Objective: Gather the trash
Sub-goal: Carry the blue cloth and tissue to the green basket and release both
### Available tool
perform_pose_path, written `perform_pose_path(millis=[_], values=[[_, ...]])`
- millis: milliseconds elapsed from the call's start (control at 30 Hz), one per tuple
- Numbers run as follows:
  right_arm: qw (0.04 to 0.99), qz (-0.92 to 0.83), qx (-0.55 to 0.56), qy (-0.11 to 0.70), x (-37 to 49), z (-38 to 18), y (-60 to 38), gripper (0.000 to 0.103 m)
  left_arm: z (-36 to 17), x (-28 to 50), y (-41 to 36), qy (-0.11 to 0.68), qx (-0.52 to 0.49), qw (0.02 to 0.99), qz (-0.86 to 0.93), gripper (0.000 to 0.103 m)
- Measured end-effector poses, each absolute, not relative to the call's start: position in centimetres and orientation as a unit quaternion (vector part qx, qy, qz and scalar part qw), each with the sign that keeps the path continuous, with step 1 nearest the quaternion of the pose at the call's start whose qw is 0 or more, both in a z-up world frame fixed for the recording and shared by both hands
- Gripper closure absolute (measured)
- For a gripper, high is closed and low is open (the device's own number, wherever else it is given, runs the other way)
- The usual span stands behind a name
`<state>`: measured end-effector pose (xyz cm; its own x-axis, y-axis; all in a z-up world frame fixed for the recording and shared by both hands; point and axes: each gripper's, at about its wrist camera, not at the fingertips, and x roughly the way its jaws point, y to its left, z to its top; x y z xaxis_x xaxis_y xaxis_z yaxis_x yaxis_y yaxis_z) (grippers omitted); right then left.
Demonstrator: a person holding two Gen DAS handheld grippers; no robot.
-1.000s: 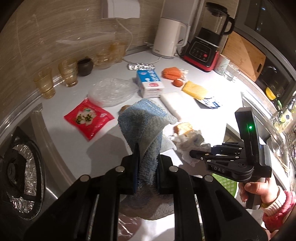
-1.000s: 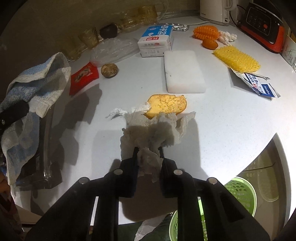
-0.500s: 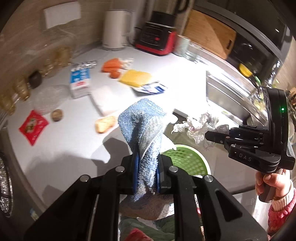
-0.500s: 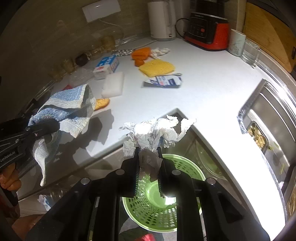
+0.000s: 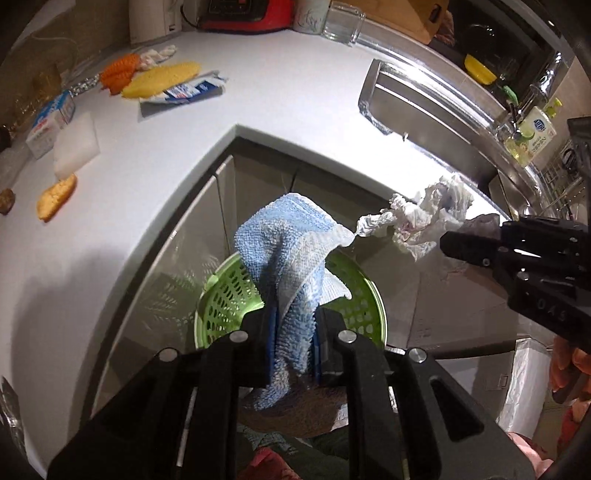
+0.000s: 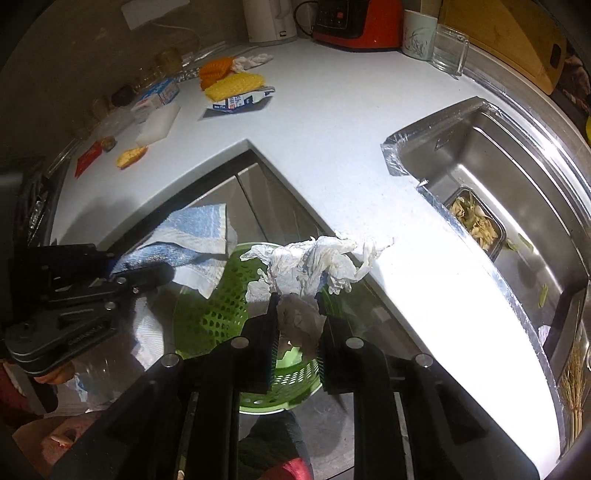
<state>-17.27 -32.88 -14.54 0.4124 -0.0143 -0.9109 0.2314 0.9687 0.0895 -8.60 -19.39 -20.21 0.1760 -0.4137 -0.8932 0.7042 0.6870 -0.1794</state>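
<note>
This is a home kitchen. It has a white tabletop point(image 6: 332, 122), a shiny metal sink point(image 6: 491, 155), a kettle point(image 6: 267, 18), a red blender point(image 6: 356, 22), a wooden cutting board point(image 6: 506, 33) and cupboard doors point(image 5: 258, 184).

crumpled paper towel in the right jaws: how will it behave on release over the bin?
The crumpled paper towel looks floppy and light: loose flaps stick out past the right gripper. It probably drifts rather than drops straight into the green basket. It may cling to the jaws, since part is wadded between them.
</note>
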Motion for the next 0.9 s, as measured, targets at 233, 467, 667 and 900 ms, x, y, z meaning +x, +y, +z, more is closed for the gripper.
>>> perform_pose_path(millis=[233, 467, 667, 900], values=[[0.825, -0.065, 0.102, 0.553, -17.9, -16.1, -34.1, 0.084, -23.6, -9.5, -20.8, 0.555, 0.137, 0.738, -0.358, 0.073], [0.825, -0.049, 0.105, 0.554, -18.1, -16.5, -34.0, 0.083, -22.1, -10.1, -20.6, 0.540, 0.137, 0.753, -0.350, 0.042], [0.830, -0.029, 0.103, 0.547, -17.7, -16.6, -33.3, 0.082, -20.1, -9.7, -19.3, 0.528, 0.139, 0.770, -0.331, 0.031], [0.827, 0.012, 0.088, 0.555, -16.4, -18.8, -31.4, 0.081, -17.0, -8.1, -16.2, 0.514, 0.123, 0.795, -0.297, 0.020]])
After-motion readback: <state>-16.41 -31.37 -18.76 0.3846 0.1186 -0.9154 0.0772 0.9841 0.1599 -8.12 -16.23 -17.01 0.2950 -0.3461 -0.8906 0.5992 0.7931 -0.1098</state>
